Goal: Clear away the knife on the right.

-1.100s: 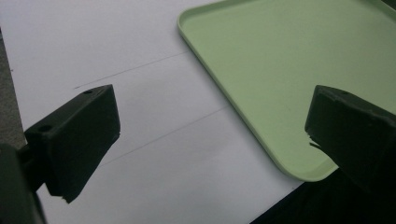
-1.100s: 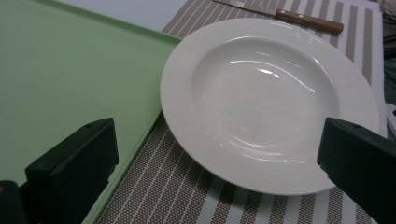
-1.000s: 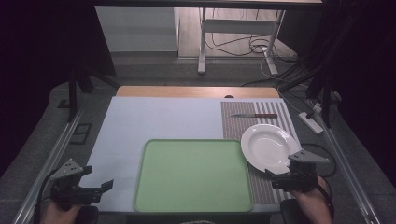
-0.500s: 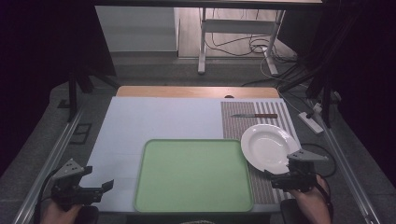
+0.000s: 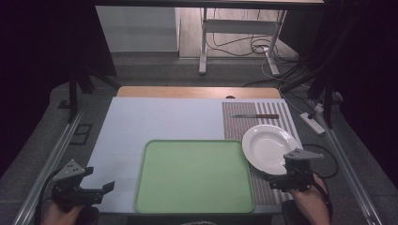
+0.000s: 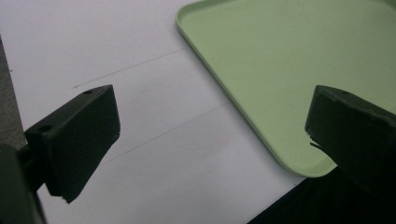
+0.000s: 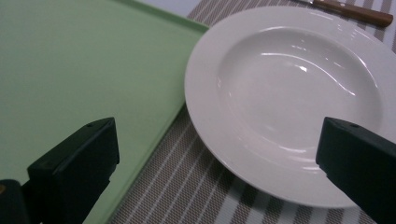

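- Right gripper (image 5: pixel 278 179) sits just short of the round white ceramic plate (image 5: pixel 269 148), jaws wide apart, nothing held; the near rim lies between them in the right gripper view.
- Plate rests on the striped grey placemat (image 5: pixel 239 123), its edge at the rectangular light green plastic tray (image 5: pixel 195 174); the tray holds nothing.
- Left gripper (image 5: pixel 105 188) waits off the tray's near left corner, jaws apart, empty.
- Wooden-handled knife (image 5: pixel 256 116) lies untouched beyond the plate.
- Judged: grasp not yet made, the whole job remains.

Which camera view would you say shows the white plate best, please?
The high view: the whole white plate shows, lying on the striped mat beside the green tray. The right gripper view is closer, but its edge and one jaw cut the rim.
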Motion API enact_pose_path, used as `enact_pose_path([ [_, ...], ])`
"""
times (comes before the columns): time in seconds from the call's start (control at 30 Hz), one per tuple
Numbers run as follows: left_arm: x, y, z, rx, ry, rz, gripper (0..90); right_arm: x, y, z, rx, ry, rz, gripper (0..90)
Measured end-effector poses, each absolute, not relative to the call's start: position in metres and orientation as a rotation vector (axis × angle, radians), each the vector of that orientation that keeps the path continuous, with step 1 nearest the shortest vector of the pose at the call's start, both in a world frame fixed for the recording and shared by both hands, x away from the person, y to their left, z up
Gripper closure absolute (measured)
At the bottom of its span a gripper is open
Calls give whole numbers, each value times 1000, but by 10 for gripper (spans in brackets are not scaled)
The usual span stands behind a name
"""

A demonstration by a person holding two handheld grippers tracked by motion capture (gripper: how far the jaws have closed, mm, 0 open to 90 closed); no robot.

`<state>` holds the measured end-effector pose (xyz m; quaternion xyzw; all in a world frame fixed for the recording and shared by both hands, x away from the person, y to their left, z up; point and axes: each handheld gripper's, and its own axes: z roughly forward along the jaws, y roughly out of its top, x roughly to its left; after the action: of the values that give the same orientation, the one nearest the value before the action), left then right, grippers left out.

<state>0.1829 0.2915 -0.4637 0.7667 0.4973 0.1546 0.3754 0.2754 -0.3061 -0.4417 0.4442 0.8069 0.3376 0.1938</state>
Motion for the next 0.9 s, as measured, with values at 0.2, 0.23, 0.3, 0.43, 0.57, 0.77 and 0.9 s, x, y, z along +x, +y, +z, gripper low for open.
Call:
enact_pose_path([
  [0.2, 183, 292, -464, 1959, 1271, 395, 29, 283, -302, -438, 1260, 2267, 973, 1],
  [0.23, 183, 292, -464, 1959, 1271, 395, 29, 283, -302, -438, 1260, 2267, 973, 1],
  [0.3, 183, 292, -464, 1957, 1271, 394, 29, 286, -301, -438, 1248, 2274, 967, 1],
  [0.43, 182, 292, -464, 1959, 1267, 400, 29, 291, -300, -440, 1234, 2270, 968, 1],
  [0.57, 182, 291, -463, 1959, 1272, 405, 27, 298, -301, -443, 1268, 2275, 963, 1],
  [0.77, 182, 293, -463, 1940, 1278, 391, 20, 306, -304, -442, 1267, 2263, 1002, 1],
  [0.9, 183, 292, -463, 1948, 1269, 372, 18, 312, -306, -441, 1266, 2257, 1025, 1],
])
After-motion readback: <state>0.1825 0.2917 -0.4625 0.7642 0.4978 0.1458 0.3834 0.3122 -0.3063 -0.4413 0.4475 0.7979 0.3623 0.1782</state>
